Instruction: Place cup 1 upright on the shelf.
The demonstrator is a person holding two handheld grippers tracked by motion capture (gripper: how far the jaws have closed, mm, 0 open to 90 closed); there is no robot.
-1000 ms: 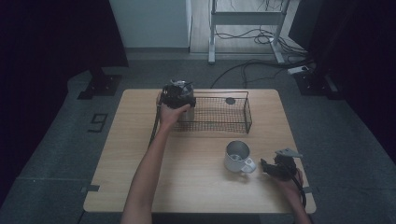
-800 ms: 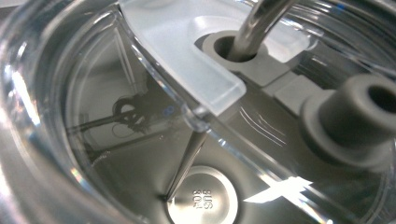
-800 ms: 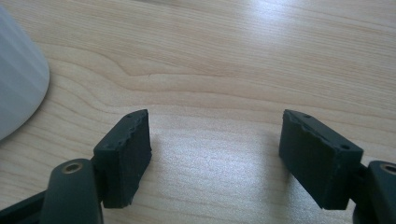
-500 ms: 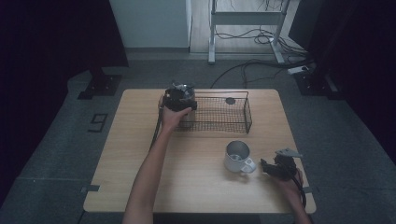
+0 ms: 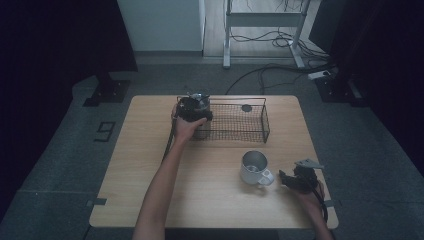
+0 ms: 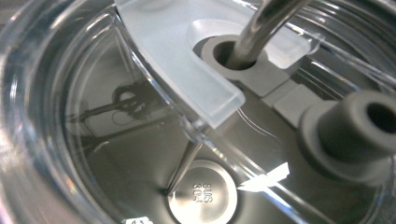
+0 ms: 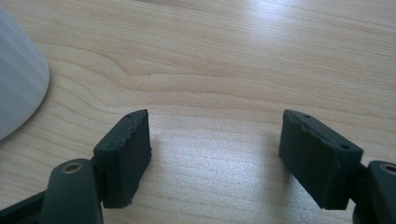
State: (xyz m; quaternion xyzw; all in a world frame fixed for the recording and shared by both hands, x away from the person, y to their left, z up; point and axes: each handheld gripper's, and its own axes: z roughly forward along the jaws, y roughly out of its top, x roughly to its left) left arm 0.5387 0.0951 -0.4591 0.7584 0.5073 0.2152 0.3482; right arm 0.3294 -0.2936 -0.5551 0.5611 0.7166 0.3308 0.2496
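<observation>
My left gripper [image 5: 193,107] is at the left end of a black wire basket [image 5: 265,119], above its rim. Pressed up against its camera is a metal tumbler with a clear lid [image 6: 154,70] and a metal straw [image 6: 261,28] through the lid's hole; something shiny [image 5: 200,96] shows just beyond the gripper. Its jaws are hidden. A white mug [image 5: 254,167] with a metal inside stands on the wooden table [image 5: 150,150] at the front right. My right gripper [image 5: 283,178] lies low on the table just right of the mug, open and empty [image 7: 215,126]; the mug's side [image 7: 18,79] shows at left.
A small dark round thing [image 5: 246,107] lies at the basket's far side. Bare wood stretches across the table's left and front. Beyond the table are dark floor, cables and a desk frame [image 5: 265,20].
My left gripper has shifted slightly at the basket's left end. The right gripper and the mug have stayed put.
</observation>
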